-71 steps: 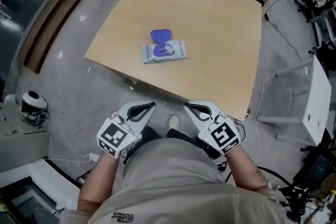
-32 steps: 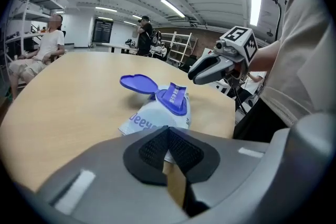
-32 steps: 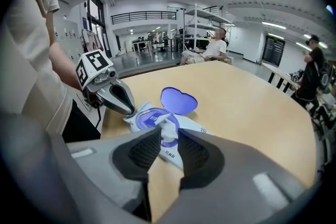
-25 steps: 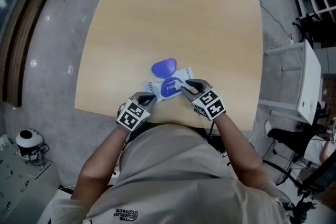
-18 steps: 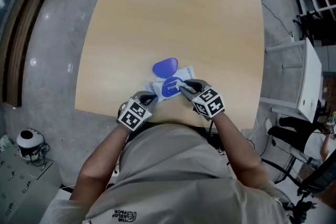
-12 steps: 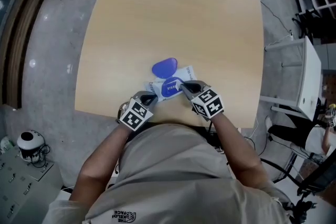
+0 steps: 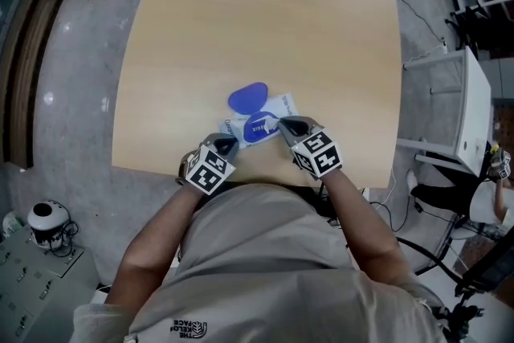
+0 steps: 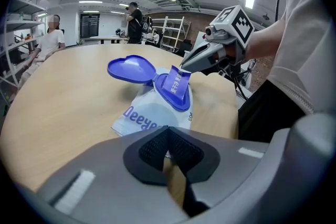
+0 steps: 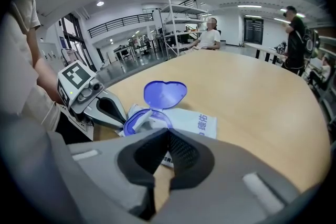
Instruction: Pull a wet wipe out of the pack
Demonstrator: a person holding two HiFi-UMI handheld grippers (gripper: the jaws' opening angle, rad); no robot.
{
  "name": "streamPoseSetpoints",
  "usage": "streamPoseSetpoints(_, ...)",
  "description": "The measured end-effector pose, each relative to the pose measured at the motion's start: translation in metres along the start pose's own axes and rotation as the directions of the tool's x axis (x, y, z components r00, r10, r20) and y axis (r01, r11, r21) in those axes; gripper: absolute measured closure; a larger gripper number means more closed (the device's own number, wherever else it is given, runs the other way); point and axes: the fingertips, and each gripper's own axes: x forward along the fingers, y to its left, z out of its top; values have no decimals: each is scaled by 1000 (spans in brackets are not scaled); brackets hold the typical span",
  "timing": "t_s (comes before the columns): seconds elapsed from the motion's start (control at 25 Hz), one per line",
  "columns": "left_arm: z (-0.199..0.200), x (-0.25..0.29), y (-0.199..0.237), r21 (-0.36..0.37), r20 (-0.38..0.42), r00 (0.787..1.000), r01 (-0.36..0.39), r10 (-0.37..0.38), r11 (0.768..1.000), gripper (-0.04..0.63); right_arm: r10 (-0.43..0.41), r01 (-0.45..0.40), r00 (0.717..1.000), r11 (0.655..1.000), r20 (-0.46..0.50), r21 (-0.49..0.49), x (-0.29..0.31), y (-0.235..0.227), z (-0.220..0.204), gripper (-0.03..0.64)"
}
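1. The pale wooden tabletop (image 7: pixel 265 20) fills most of the head view. Everything on it sits near the edge closest to the person.
2. The left tongs (image 7: pixel 227 144) reach in from the person's left at that near edge. In the left gripper view their pads are pressed together on the near corner of the pack (image 8: pixel 144 115).
3. The right tongs (image 7: pixel 285 124) come in from the other side, tips over the middle of the pack. They are pinched shut on the top of a blue printed strip (image 8: pixel 177 84).
4. The pack of wet wipes (image 7: pixel 281 105) lies flat on the tabletop between the two tongs. It is white with blue lettering.
5. Its blue heart-shaped lid (image 7: pixel 247 97) is flipped fully open and lies on the far side of the pack, hinged to a blue ring (image 8: pixel 181 103) around the opening.
6. The strip stands up out of that ring, tilted towards the right tongs. Its blue face carries white print too small to read.
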Motion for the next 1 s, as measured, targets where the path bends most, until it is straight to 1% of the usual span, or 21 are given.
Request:
streamPoseSetpoints(0.16,1,6,2,7,-7,1000,-7,7,1000,591,-28,27,1000,999,12,43,-3,-12,-3,614)
streamPoseSetpoints(0.36,4,5,2,8,-13,1000,-15,15,1000,591,-65,64,998,996,14,58,-10,-18,-1,614)
streamPoseSetpoints(0.56,7,6,5,-19,3,999,-33,33,999,591,-96,94,995,993,25,70,-16,-25,0,614)
streamPoseSetpoints(0.84,8,9,7,-15,12,998,-58,59,998,591,-147,144,988,987,38,76,-26,-35,-1,615)
streamPoseSetpoints(1.0,8,11,6,-16,9,998,-59,60,998,591,-187,180,981,977,58,111,-36,-46,-2,615)
